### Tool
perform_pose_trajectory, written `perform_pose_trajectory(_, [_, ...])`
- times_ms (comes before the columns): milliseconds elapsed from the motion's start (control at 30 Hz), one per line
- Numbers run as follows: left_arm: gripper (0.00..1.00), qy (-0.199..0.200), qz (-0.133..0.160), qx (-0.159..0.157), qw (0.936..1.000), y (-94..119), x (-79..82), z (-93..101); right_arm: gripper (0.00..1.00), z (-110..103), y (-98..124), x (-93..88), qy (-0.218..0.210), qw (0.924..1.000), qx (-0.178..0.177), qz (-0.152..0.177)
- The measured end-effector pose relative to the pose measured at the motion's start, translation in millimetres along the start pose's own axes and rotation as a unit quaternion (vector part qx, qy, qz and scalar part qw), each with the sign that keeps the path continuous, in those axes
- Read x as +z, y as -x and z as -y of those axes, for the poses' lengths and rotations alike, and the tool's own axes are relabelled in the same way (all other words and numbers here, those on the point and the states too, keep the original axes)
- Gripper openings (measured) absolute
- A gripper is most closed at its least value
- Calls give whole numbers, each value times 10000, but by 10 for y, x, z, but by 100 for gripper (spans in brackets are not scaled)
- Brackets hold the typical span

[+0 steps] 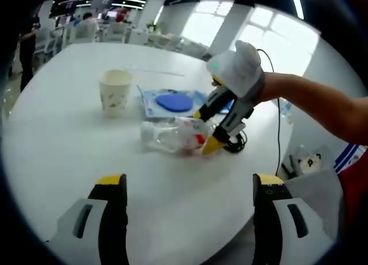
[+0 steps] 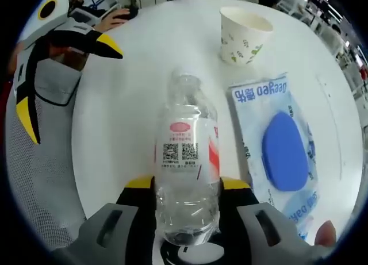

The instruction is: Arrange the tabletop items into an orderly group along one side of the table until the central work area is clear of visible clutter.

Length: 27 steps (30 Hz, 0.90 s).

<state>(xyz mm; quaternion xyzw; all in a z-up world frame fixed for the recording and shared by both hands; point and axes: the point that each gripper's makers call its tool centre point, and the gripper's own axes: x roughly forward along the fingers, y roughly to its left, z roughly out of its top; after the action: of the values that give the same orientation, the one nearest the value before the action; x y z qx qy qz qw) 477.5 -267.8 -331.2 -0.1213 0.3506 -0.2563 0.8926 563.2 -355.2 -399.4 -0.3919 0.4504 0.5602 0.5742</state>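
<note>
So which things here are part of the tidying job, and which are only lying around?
Part of the job: bottle, held by the right gripper; paper cup; blue packet.

Just around: chairs in the back; black cable.

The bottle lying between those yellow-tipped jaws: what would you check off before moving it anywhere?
1. Right gripper jaws close on both sides of the bottle: ok.
2. Firm squeeze on the bottle: cannot tell.
3. Bottle cap on: cannot tell, neck blurred.
4. Paper cup upright, apart from the bottle: ok.
5. Wipes pack flat beside the bottle, not under it: ok.
6. Left gripper open, over bare table: ok.
</note>
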Motion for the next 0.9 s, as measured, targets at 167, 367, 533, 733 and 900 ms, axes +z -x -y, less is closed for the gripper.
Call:
perform_pose_trajectory(167, [88,10,3,7,10000,3,0,-6,44,-4,-13,2,18,10000,31,-62])
perform_pose_trajectory(367, [87,15,-10,0,10000,-2,-2,-4,58,-51,3,120,24,9999,53,91])
perform_pose_trajectory(533, [87,25,-13,-4,10000,-1,-1,-4,57,-27,-22,206,50,9998,7,181])
perform_pose_trajectory(733, [87,39,-5,0,10000,4,2,-8,52,13,-72,270,90,9998,-32,146])
perform_pose_trajectory(900, [87,51,-6,-1,10000,0,0,-13,49,-17,-106,271,138,9999,-6,60])
